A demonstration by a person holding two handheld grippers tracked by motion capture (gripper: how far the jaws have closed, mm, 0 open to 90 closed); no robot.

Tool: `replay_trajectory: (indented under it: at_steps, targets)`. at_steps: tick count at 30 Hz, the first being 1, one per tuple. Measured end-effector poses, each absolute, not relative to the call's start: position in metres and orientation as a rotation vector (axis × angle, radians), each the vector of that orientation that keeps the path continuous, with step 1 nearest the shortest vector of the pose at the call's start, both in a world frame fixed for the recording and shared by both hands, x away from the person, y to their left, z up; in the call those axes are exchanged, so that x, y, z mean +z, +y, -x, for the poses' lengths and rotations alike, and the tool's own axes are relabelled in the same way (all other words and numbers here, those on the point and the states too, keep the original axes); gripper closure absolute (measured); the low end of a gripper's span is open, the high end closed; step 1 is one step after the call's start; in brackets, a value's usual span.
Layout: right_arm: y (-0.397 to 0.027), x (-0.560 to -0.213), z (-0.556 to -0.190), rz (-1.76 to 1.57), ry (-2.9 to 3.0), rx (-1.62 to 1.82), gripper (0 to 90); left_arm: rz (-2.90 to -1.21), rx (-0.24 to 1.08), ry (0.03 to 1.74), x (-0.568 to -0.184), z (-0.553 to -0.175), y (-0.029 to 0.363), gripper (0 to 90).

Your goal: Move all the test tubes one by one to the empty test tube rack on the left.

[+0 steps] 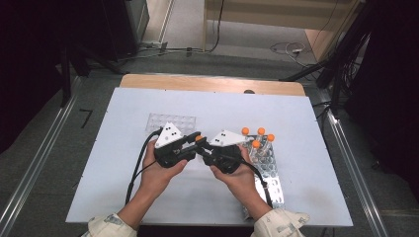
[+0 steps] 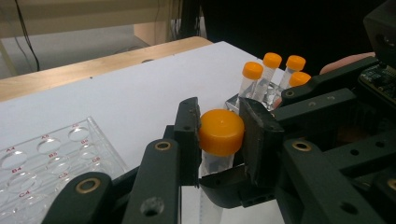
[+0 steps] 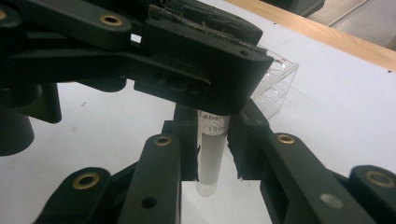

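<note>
High view: capped tubes (image 1: pixel 258 137) in rack (image 1: pixel 269 170) beside right claw (image 1: pixel 204 148).

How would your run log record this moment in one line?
left gripper: shut on orange cap | right gripper: shut on tube

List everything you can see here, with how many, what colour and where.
Held tube: one, clear with orange cap, gripped by both hand-held grippers at table centre.
Racked tubes: four, orange caps, in the right rack.
Right rack: one, clear, under the right hand.
Empty rack: one, clear, beyond the left hand.
Table: one, white sheet on wood.
Left hand-held gripper: black, shut on the cap.
Right hand-held gripper: black, shut on the tube body.
</note>
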State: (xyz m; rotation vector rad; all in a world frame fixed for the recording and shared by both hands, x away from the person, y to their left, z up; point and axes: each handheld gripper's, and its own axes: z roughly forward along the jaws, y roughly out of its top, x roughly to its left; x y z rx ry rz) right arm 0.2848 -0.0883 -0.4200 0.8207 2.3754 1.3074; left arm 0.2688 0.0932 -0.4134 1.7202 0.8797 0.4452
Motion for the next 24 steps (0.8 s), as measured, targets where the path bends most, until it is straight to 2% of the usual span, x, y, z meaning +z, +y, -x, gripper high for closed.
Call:
replay_trajectory:
  at_steps: [3, 7, 12, 15, 24]
  targets:
    - [-0.088, -0.42, -0.285, -0.825, 2.379, 1.309, 70.2, -1.72, 0.452, 0.881, -0.413, -0.269, 0.094, 71.2]
    - [-0.088, -0.42, -0.284, -0.848, 2.404, 1.321, 42.6, -1.703, 0.477, 0.906, -0.41, -0.271, 0.098, 71.3]
    - [-0.093, -0.417, -0.281, -0.886, 2.372, 1.34, 24.6, -1.678, 0.503, 0.953, -0.404, -0.275, 0.111, 71.3]
    - [-0.096, -0.414, -0.279, -0.885, 2.358, 1.34, 20.2, -1.664, 0.519, 0.976, -0.4, -0.277, 0.121, 71.3]
    - [-0.111, -0.412, -0.271, -0.913, 2.333, 1.365, 17.2, -1.621, 0.6, 1.033, -0.389, -0.283, 0.151, 71.4]
